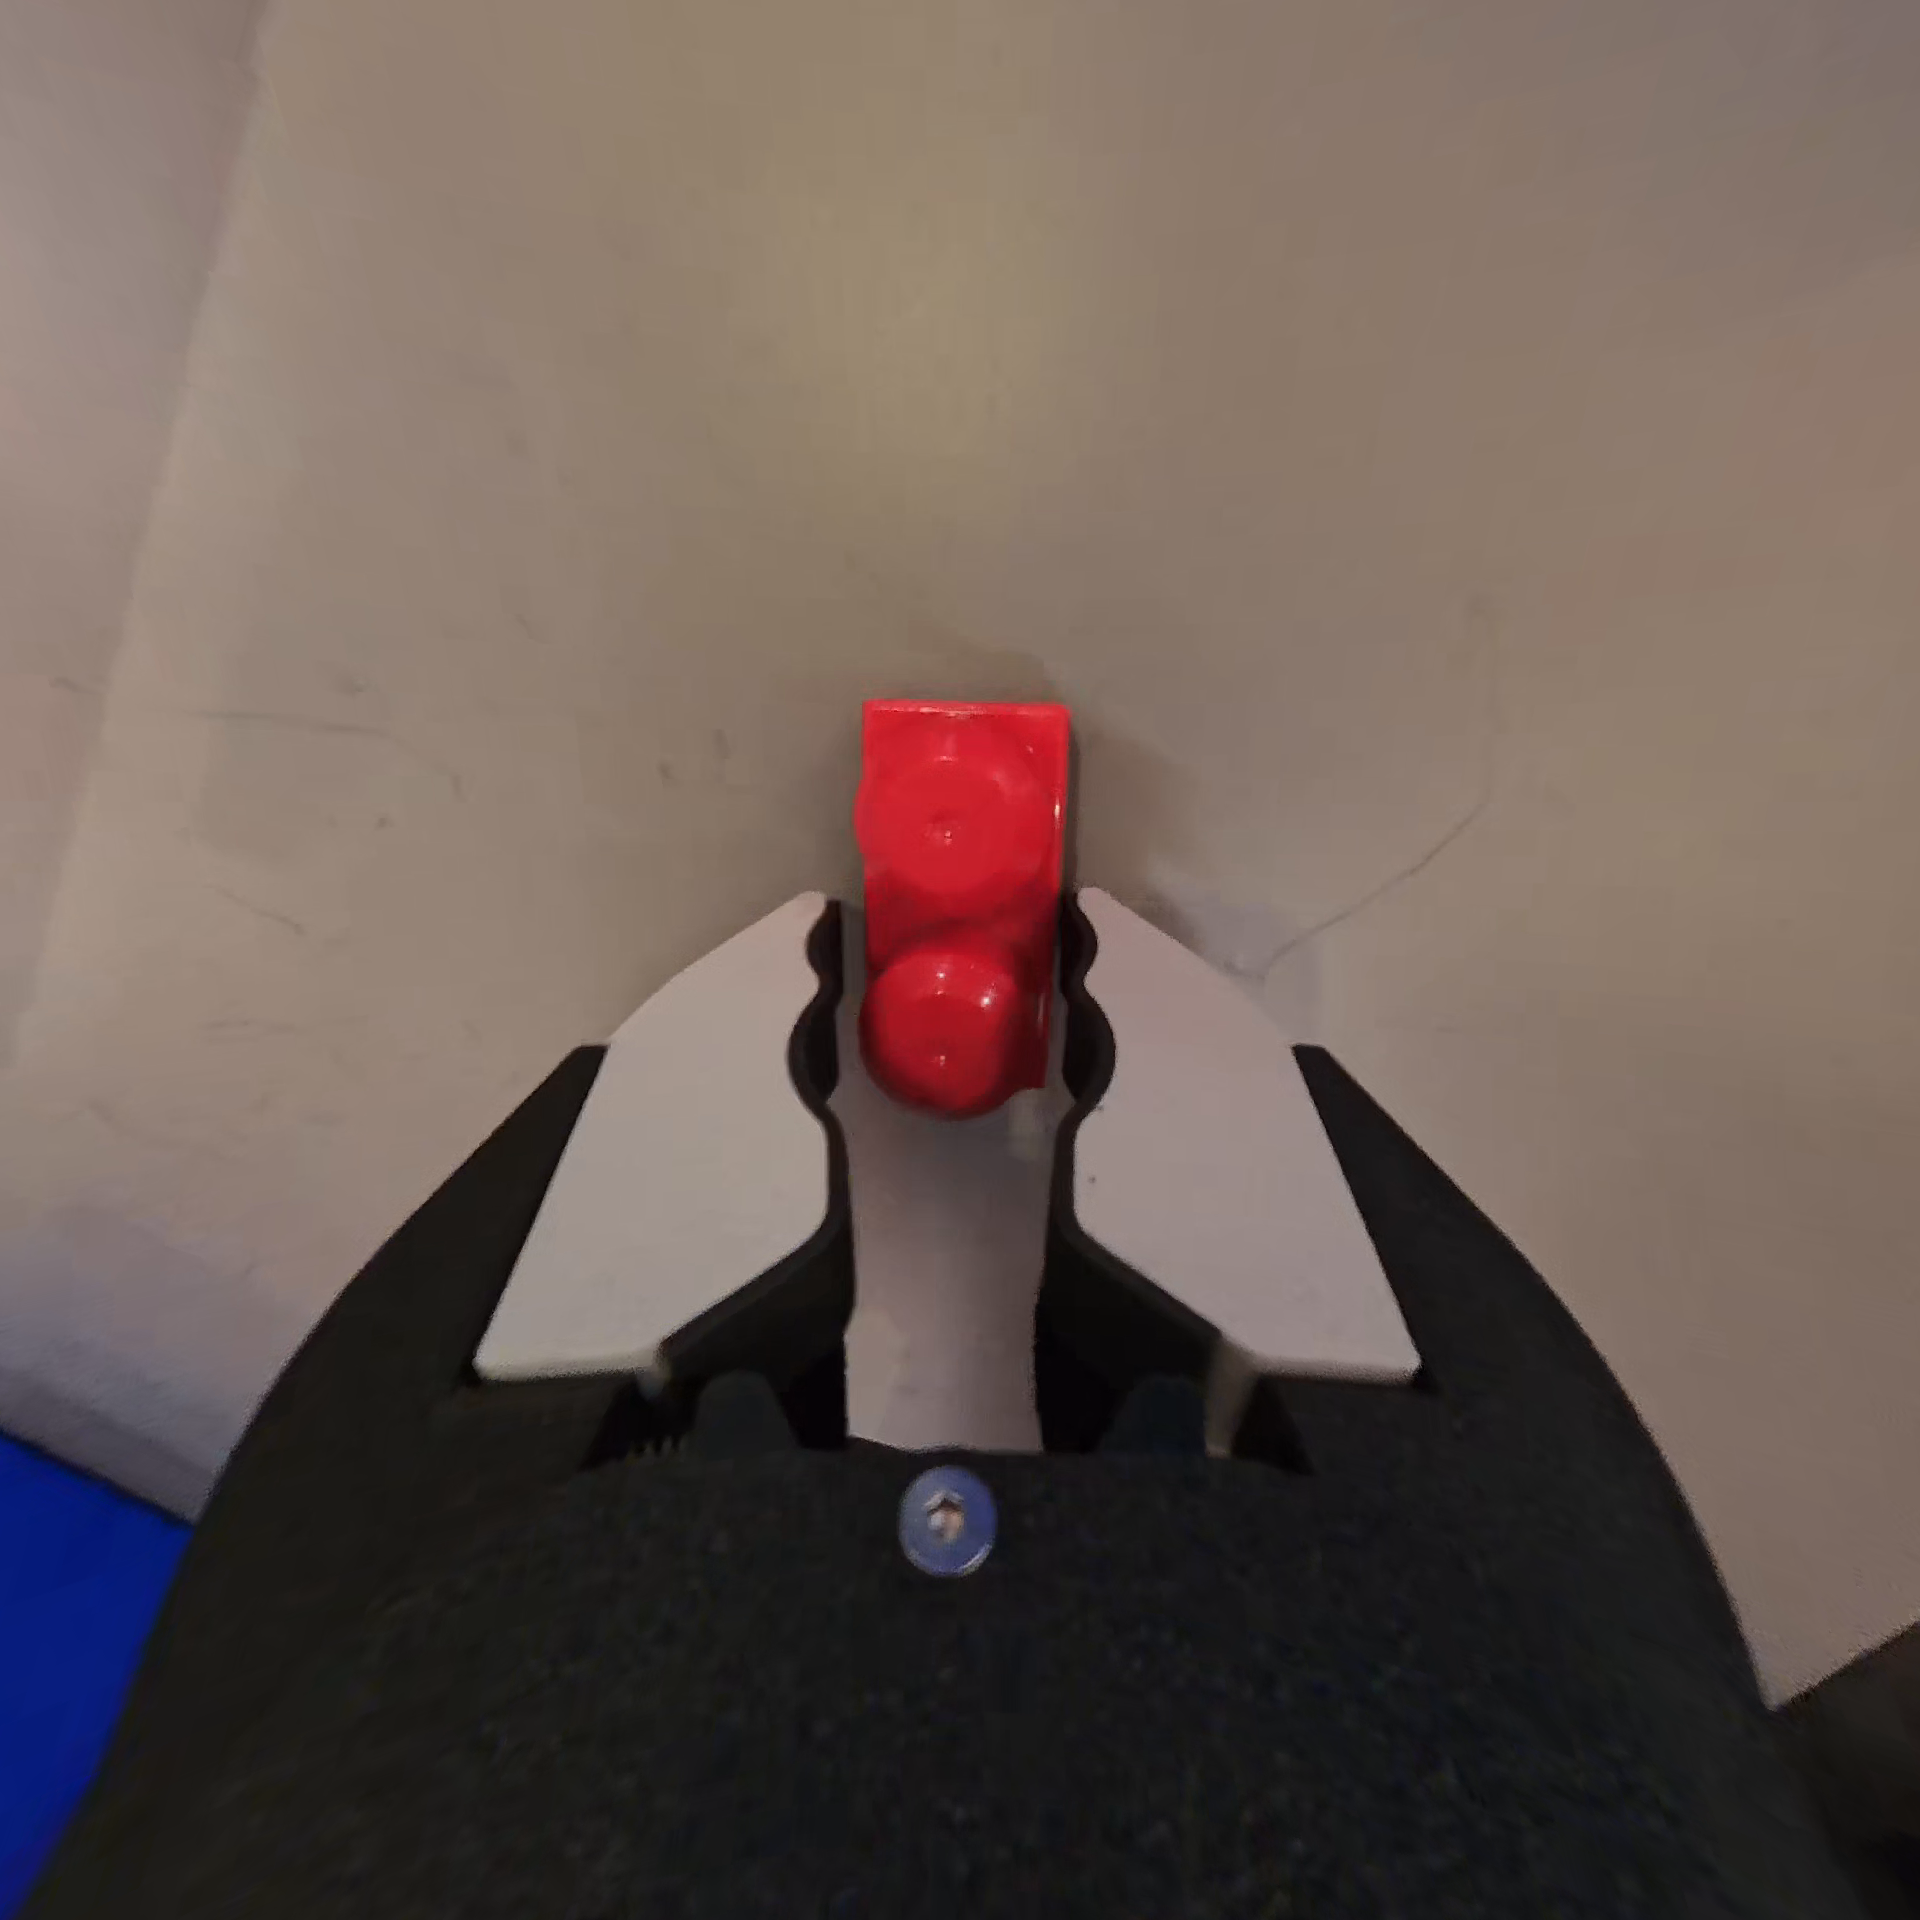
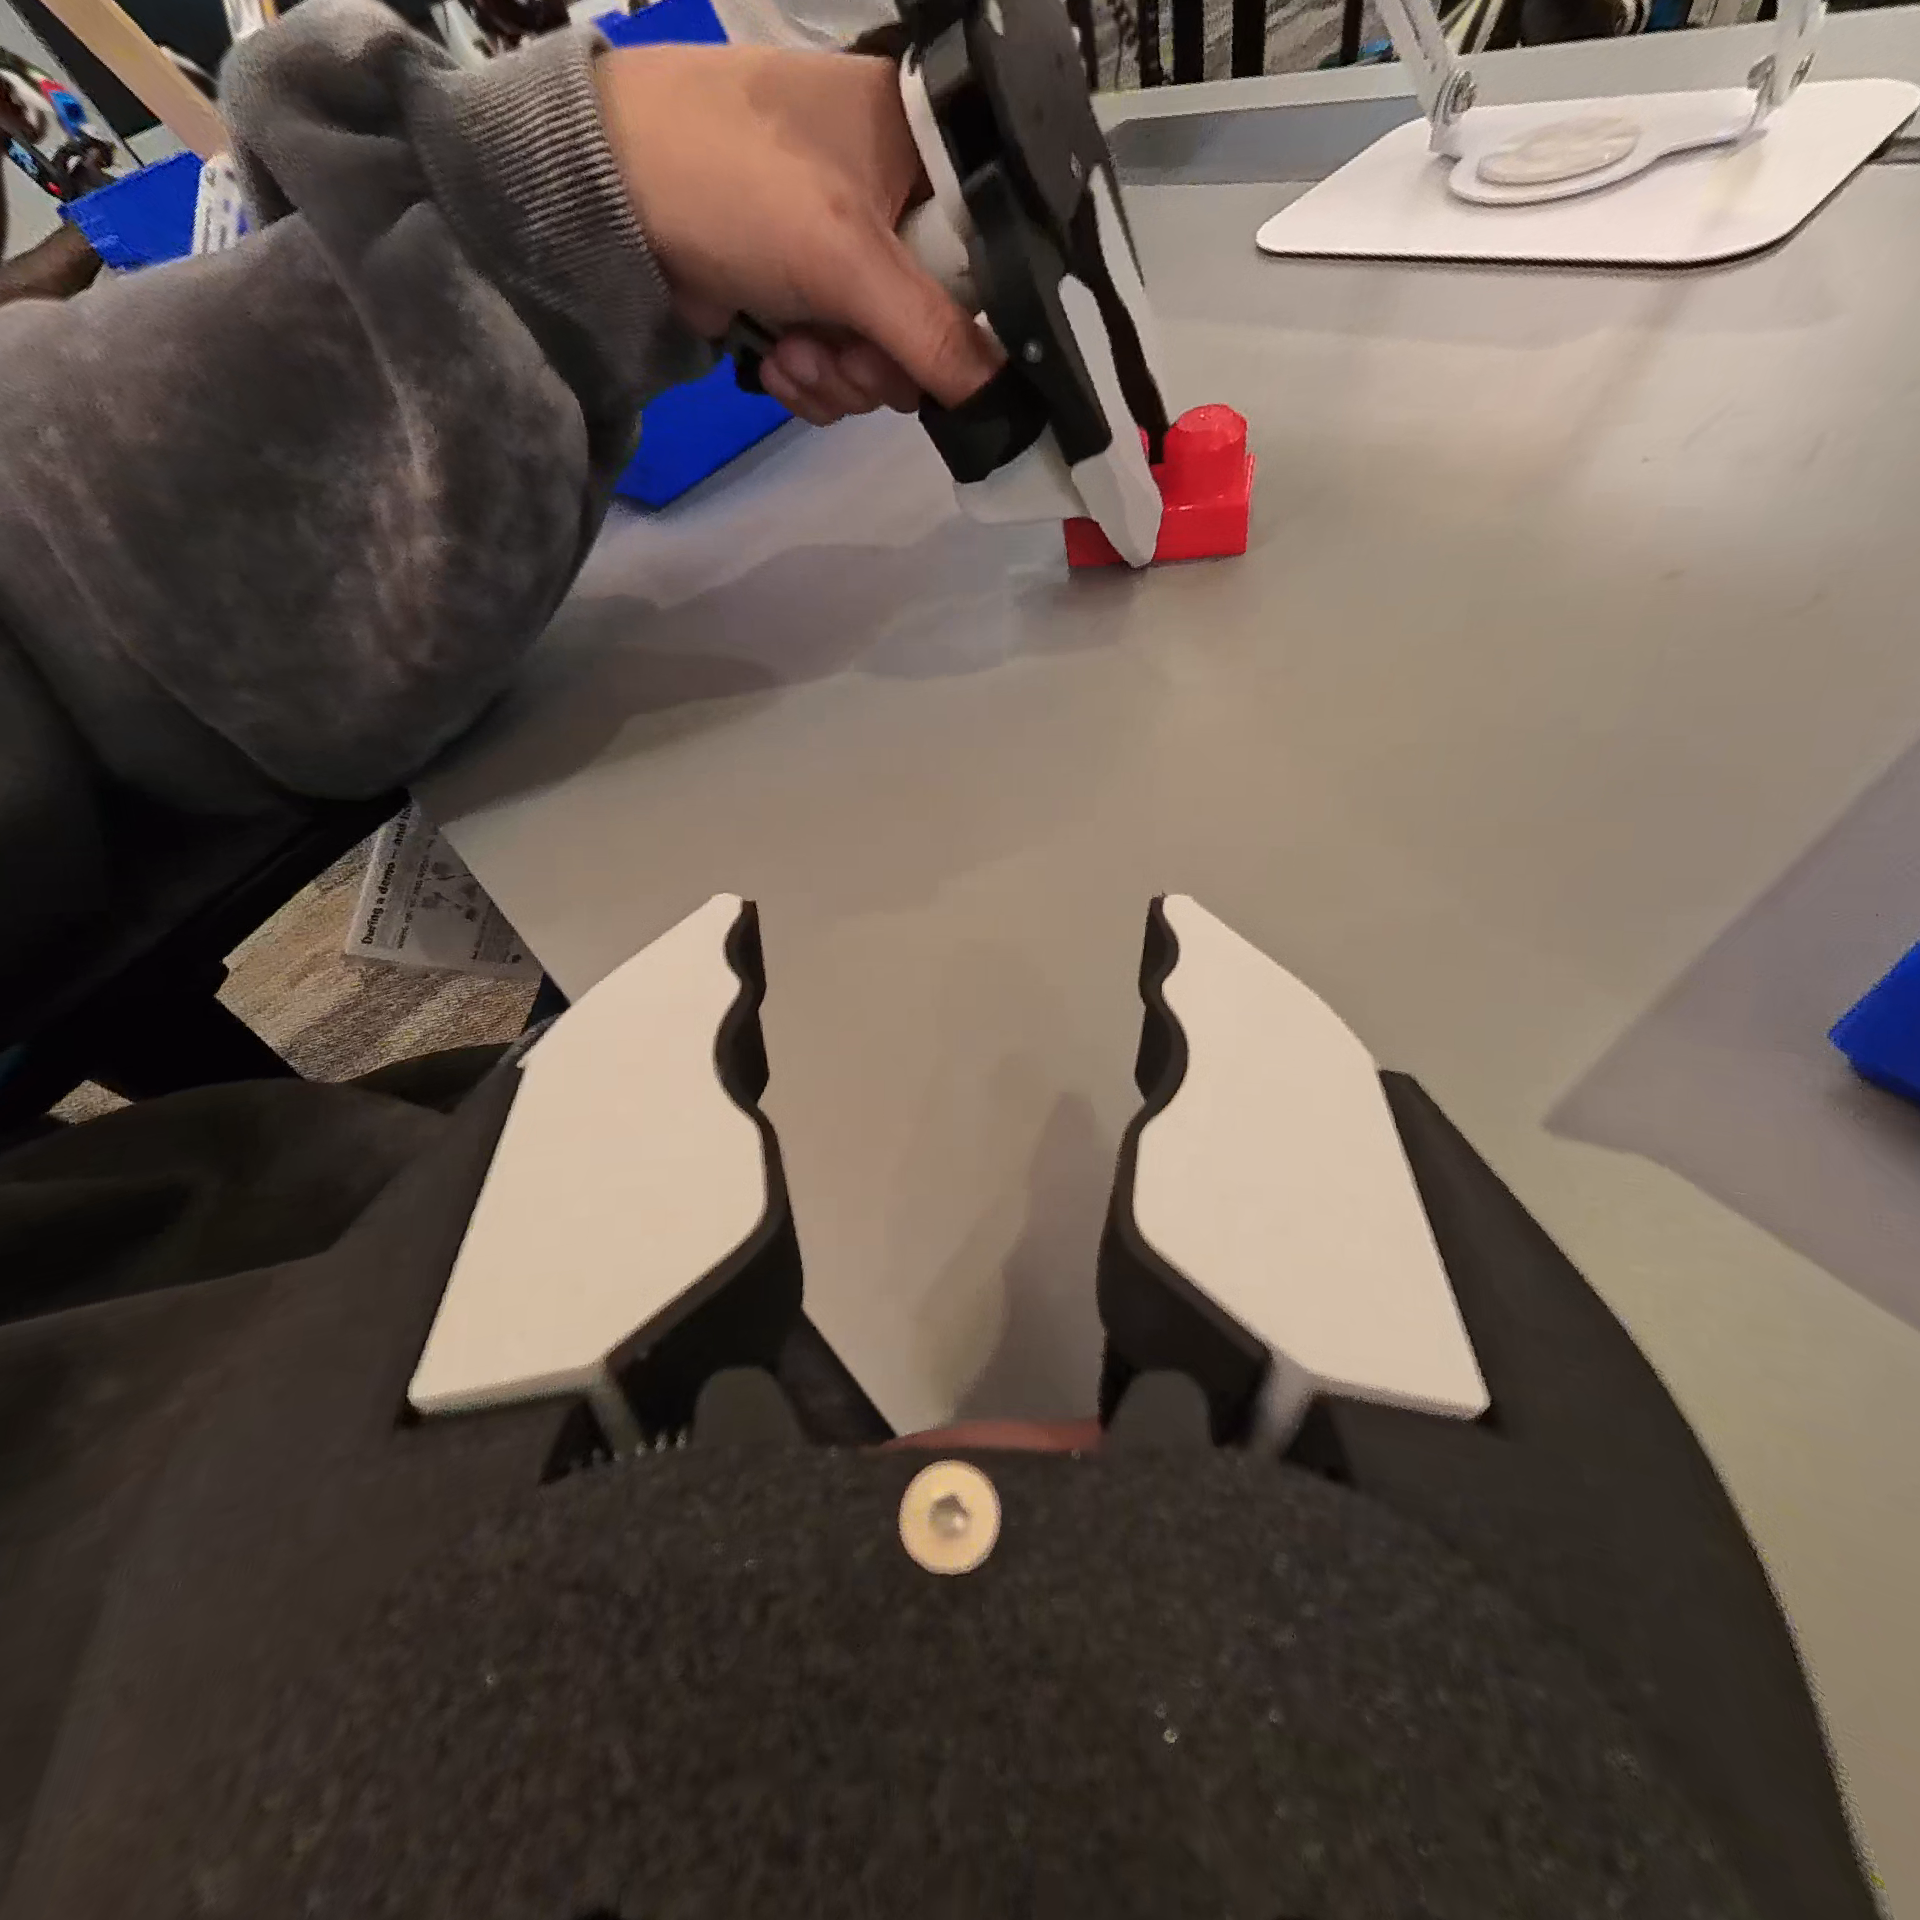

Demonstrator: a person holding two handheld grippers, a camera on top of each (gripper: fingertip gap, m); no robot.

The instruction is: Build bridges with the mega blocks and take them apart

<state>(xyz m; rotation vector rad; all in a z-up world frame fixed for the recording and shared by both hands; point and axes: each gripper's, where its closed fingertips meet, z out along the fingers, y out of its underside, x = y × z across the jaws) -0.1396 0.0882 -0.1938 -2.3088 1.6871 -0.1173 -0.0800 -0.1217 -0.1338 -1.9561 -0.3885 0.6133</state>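
A red two-stud mega block stands on the grey table, studs up. My left gripper points down over it. Its jaws are closed against the block's two long sides at the near stud, and the far stud sticks out past the fingertips. In the right wrist view the same block rests flat on the table, with the left gripper on its left half, held by a hand. My right gripper is open and empty, low over the table's near edge.
A white stand on a flat white base sits at the back right. A blue bin lies behind the grey sleeve. Another blue bin is at the right edge and another at the far left. A printed sheet lies below the table's edge. My hands' fingertips stand some 25 cm from each other.
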